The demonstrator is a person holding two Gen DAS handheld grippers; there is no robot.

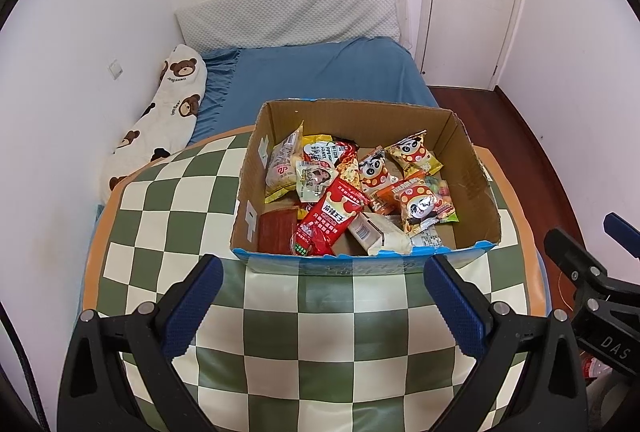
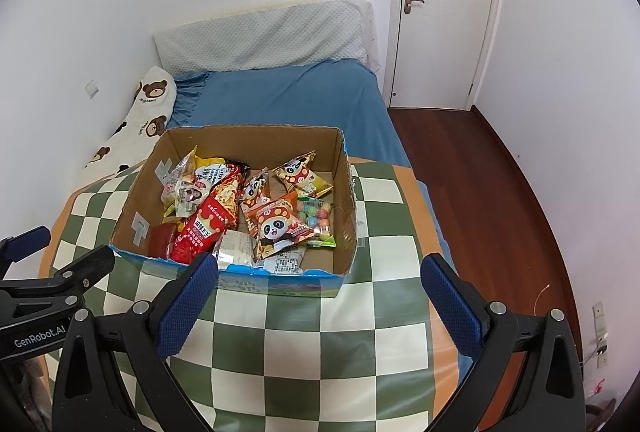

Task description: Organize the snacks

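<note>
"GenRobot.AI" in white on my left tool (image 2: 24,264) body, right wrist view. "DAS" visible on my right tool (image 1: 612,232) body, left wrist view, rest cut off. Red snack packet (image 1: 330,218) in the box carries "麻辣王子". Other packet print too small to read.

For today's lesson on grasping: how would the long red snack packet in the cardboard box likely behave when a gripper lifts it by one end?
The long red snack packet looks like thin glossy film, so it may slip between pads. It is long and lies propped across other packets in the cardboard box, so it would probably droop. It is likely light for its size.
</note>
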